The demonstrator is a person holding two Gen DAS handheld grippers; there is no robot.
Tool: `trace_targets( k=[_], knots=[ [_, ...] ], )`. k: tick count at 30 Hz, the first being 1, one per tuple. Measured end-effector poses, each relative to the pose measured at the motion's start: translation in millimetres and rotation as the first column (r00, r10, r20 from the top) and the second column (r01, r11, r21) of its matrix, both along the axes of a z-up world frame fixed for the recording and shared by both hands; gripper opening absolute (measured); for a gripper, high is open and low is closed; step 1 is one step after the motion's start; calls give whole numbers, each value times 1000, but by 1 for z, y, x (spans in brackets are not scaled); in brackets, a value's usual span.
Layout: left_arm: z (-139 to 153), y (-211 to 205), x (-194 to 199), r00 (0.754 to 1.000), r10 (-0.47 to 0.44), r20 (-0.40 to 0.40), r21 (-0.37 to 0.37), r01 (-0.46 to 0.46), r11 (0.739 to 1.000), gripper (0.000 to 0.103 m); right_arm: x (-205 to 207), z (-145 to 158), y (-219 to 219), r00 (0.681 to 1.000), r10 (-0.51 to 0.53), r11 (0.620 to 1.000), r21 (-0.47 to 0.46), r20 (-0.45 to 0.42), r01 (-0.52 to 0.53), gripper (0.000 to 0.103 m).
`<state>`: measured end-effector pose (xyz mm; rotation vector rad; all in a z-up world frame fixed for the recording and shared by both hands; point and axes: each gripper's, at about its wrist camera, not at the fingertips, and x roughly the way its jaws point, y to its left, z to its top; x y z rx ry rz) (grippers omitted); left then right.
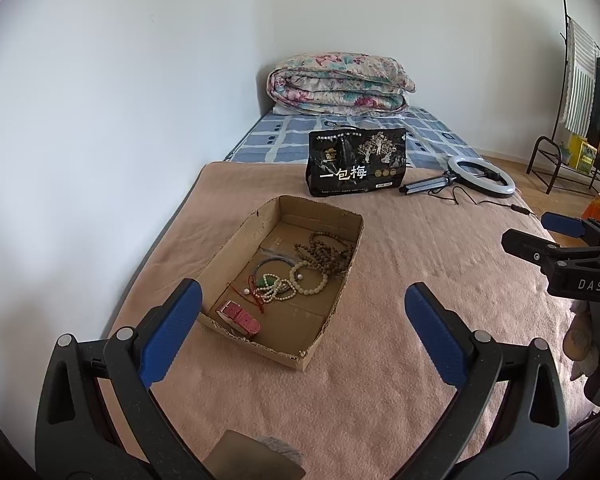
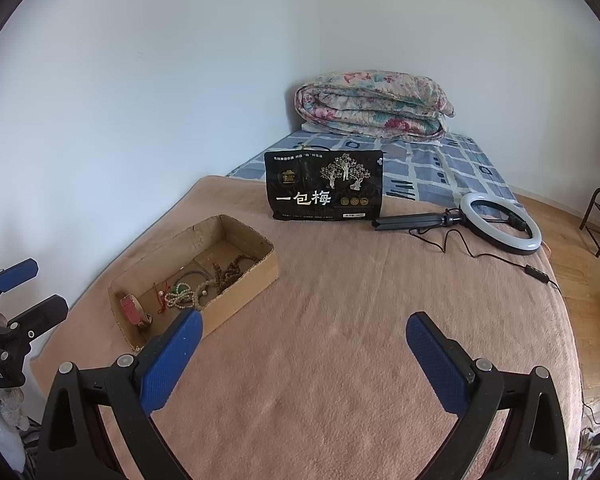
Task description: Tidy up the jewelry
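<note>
A shallow cardboard box (image 1: 236,236) lies on the pink blanket; it also shows in the right wrist view (image 2: 240,280). In it lie a brown bead necklace (image 1: 324,252), a cream bead bracelet (image 1: 309,279), a pale bead strand with a green piece (image 1: 274,286), a thin bangle (image 1: 272,262) and a pink watch (image 1: 238,317). My left gripper (image 1: 303,300) is open and empty, just short of the box's near end. My right gripper (image 2: 304,332) is open and empty over bare blanket, to the right of the box. Each gripper shows in the other's view, the right (image 1: 556,236) and the left (image 2: 24,288).
A black snack bag (image 1: 356,162) stands behind the box. A ring light on a folded tripod (image 1: 480,178) with a cable lies at the right. A folded floral quilt (image 1: 340,84) sits at the bed's far end. A wall runs along the left; a clothes rack (image 1: 580,100) stands right.
</note>
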<state>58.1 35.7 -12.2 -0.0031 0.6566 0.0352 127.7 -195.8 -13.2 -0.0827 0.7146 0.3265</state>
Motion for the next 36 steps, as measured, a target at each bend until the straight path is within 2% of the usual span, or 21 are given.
trace_targets(
  k=[36],
  knots=[
    [5, 0, -1, 1000, 11, 7, -2, -11, 1000, 103, -2, -4, 2, 1000, -3, 1000, 3, -10, 3, 103]
  ],
)
